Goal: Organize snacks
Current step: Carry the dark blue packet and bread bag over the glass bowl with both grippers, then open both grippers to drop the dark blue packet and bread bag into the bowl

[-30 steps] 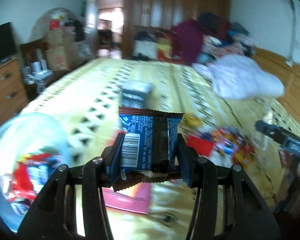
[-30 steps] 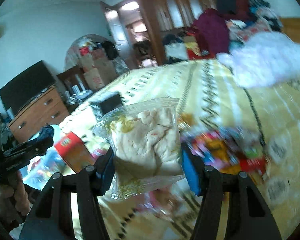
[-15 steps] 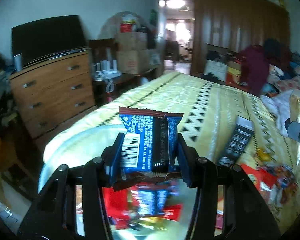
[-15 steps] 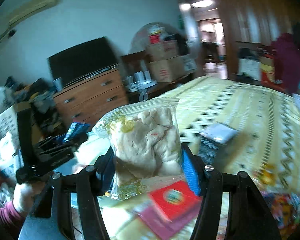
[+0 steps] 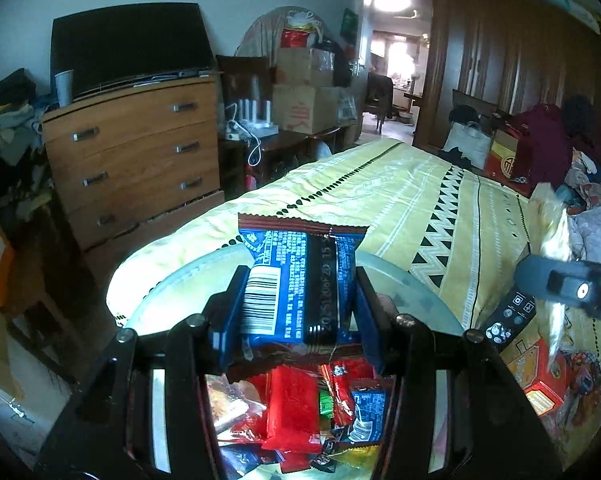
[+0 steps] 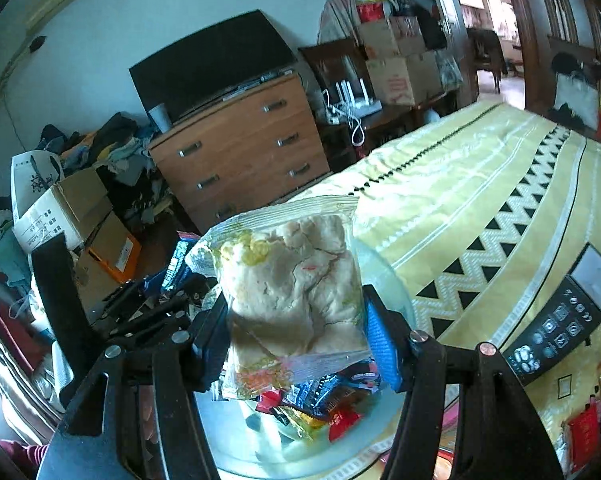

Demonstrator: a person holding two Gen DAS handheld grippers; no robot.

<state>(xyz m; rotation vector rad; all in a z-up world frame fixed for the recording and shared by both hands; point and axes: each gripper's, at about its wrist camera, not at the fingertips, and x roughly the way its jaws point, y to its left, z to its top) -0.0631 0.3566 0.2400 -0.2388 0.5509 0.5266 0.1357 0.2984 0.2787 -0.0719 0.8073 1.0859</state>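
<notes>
My left gripper [image 5: 296,312] is shut on a blue snack packet [image 5: 300,280] with a barcode and brown crimped ends, held above a clear round bin [image 5: 412,284] that holds several red and blue snack packets [image 5: 296,412]. My right gripper [image 6: 296,328] is shut on a clear bag of pale cakes [image 6: 296,284], over the same bin [image 6: 384,268] with wrappers [image 6: 320,400] at its bottom. In the right wrist view the left gripper [image 6: 168,276] with its blue packet shows at the left. The right gripper's finger [image 5: 560,288] and its bag enter the left wrist view at the right.
The bin stands at the corner of a bed with a yellow patterned cover [image 5: 400,200]. A black remote [image 6: 560,320] and red boxes [image 5: 540,372] lie on the cover to the right. Beyond the bed edge stand a wooden dresser [image 5: 136,152], cardboard boxes [image 6: 64,208] and clutter.
Both grippers have swung left across the bed from the loose snacks to above the clear bin, each keeping its packet. The dresser and bed corner have come into view.
</notes>
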